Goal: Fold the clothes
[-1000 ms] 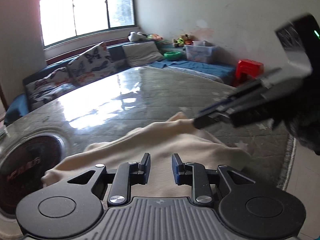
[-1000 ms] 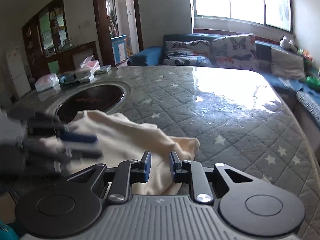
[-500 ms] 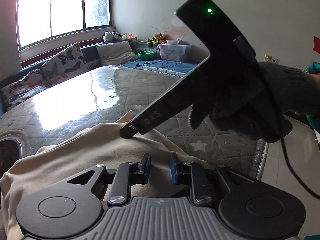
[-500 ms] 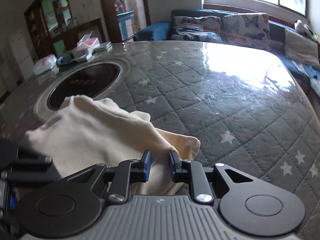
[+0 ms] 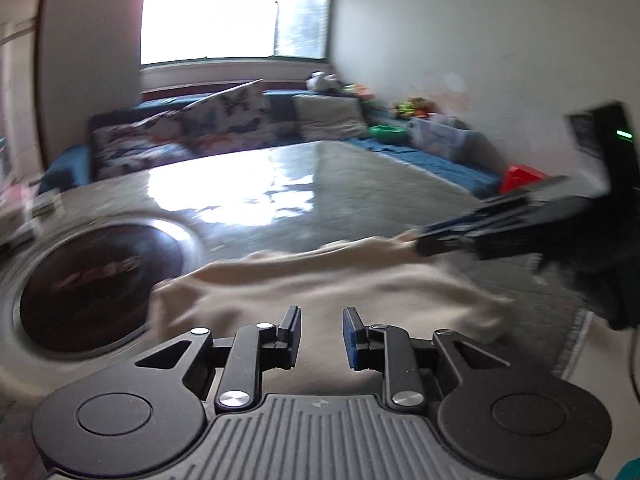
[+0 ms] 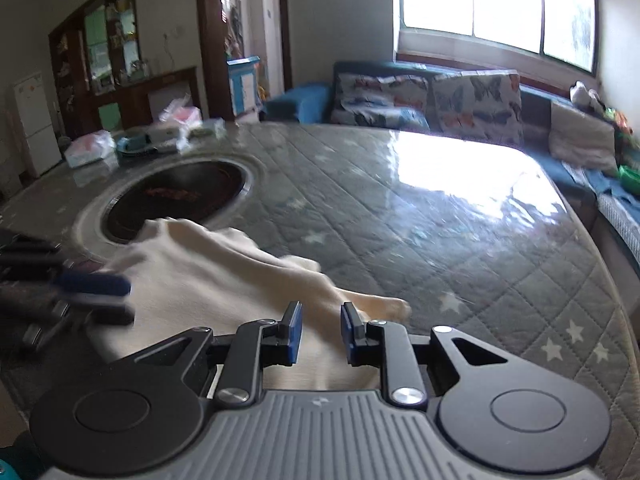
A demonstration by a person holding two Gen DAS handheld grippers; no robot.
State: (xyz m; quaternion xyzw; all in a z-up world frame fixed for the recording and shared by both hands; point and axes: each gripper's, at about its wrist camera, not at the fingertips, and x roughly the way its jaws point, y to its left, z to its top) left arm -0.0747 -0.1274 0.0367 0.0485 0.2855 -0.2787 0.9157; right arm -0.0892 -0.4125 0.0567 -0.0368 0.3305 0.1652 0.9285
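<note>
- A cream knitted garment [image 5: 320, 280] lies rumpled on the near part of the counter [image 6: 400, 220], which has a grey quilted cover with white stars under a glossy sheet.
- The garment's far left edge reaches the rim of a round dark hob [image 6: 180, 196] set into the counter; 1 pale tip of the cloth points out toward the bare cover.
- The left gripper [image 5: 320, 334] sits low over the near part of the garment. Its 2 jaws have just opened a little and stand narrowly apart, with cream cloth showing in the gap. I cannot tell whether the pads press on it.
- The right gripper [image 6: 320, 332] is at the garment's other end, just short of the pale tip. Its jaws have also just parted slightly, with cloth showing between them; a grip cannot be told.
- In the left wrist view, the right gripper's tips meet a raised corner of the cloth, and a dark-gloved hand [image 5: 600, 256] carries it. That view is blurred.
- Plastic-wrapped packets [image 6: 92, 148] lie at the counter's far side, well apart from the garment.
- A blue sofa with butterfly cushions [image 6: 472, 104] stands beyond the counter under the window.
</note>
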